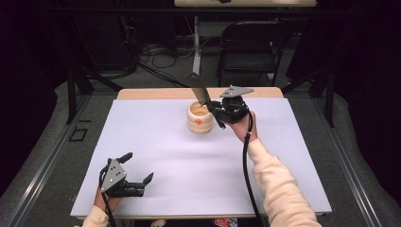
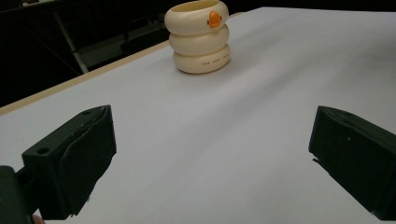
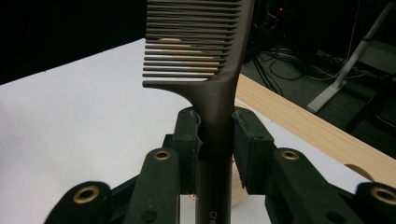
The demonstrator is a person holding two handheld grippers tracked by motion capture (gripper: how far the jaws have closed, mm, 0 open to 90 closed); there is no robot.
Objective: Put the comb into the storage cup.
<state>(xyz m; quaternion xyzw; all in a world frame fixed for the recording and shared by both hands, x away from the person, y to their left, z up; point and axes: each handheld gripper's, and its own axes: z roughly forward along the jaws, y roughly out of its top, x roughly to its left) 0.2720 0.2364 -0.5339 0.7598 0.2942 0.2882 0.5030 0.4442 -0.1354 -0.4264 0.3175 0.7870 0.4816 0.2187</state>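
On the near left, the left gripper [image 1: 135, 172] rests on the white table [image 1: 165, 156] with its jaws wide apart and nothing between them. It is well away from everything else.

Toward the far middle stands a cream cup [image 1: 200, 117] that looks like three fat rings stacked up, with a small orange mark on its side. In the left gripper view the cup [image 2: 198, 36] stands upright and alone at the far end.

Just right of the cup, the right gripper [image 1: 218, 109] is closed on a dark comb [image 1: 198, 89]. The comb tilts up and to the left over the cup's mouth — its handle end seems to dip toward the opening, but I cannot tell if it touches. In the right gripper view the jaws squeeze the comb [image 3: 219, 112] on its handle, just under the teeth.

The comb looks light, thin and stiff, and its smooth handle could slip or spin in the jaws. The handle is the best place to hold it — the teeth are thin and might bend. The cup looks light too, so a bump could tip it.
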